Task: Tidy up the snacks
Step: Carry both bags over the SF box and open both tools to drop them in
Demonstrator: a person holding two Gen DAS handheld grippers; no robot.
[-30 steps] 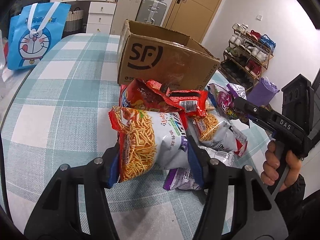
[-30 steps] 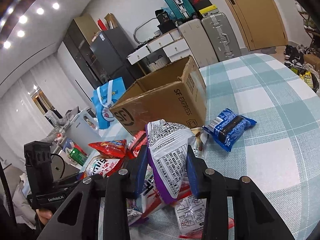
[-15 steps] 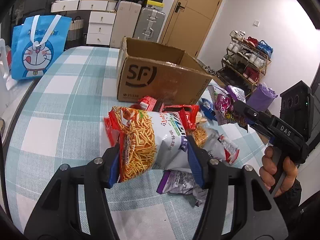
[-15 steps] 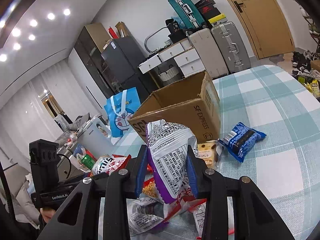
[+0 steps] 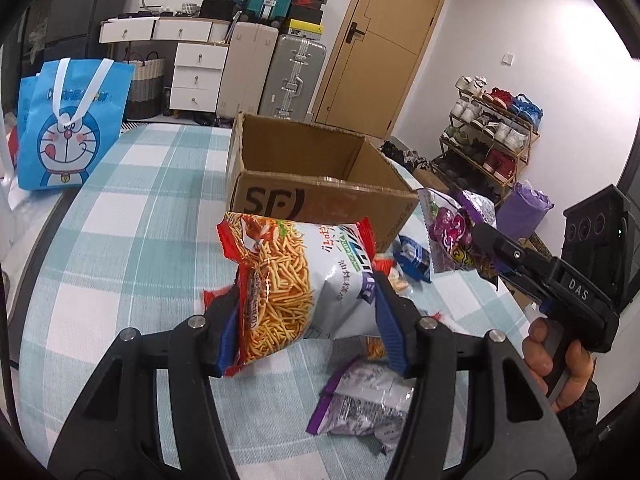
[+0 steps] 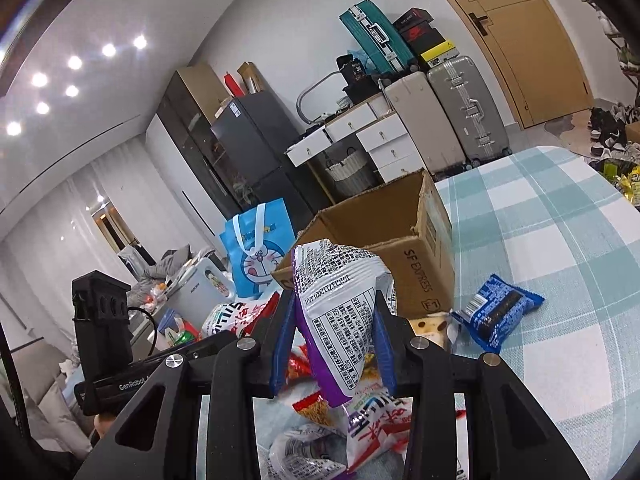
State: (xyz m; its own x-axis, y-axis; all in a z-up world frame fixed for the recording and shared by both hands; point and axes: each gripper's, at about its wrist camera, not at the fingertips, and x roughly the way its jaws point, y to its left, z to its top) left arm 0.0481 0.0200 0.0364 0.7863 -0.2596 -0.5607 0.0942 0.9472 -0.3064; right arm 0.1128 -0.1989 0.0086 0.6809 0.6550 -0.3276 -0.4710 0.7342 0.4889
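Light, crinkly, crushable foil bag of orange snack sticks (image 5: 288, 284), frame centre: clamped mid-body by left gripper (image 5: 308, 320). Purple-edged silver foil packet (image 6: 340, 312): pinched by right gripper (image 6: 334, 340).

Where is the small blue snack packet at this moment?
In the right wrist view the blue snack packet lies flat on the checked tablecloth, right of centre, just beside the cardboard box's near corner. Neither pair of tongs touches it.

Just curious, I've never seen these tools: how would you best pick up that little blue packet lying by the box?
Judging by its pose, come from above. The blue packet lies flat on the tablecloth beside the cardboard box, clear of the pile, so the fingers could pinch across its narrow middle, not its crimped ends.
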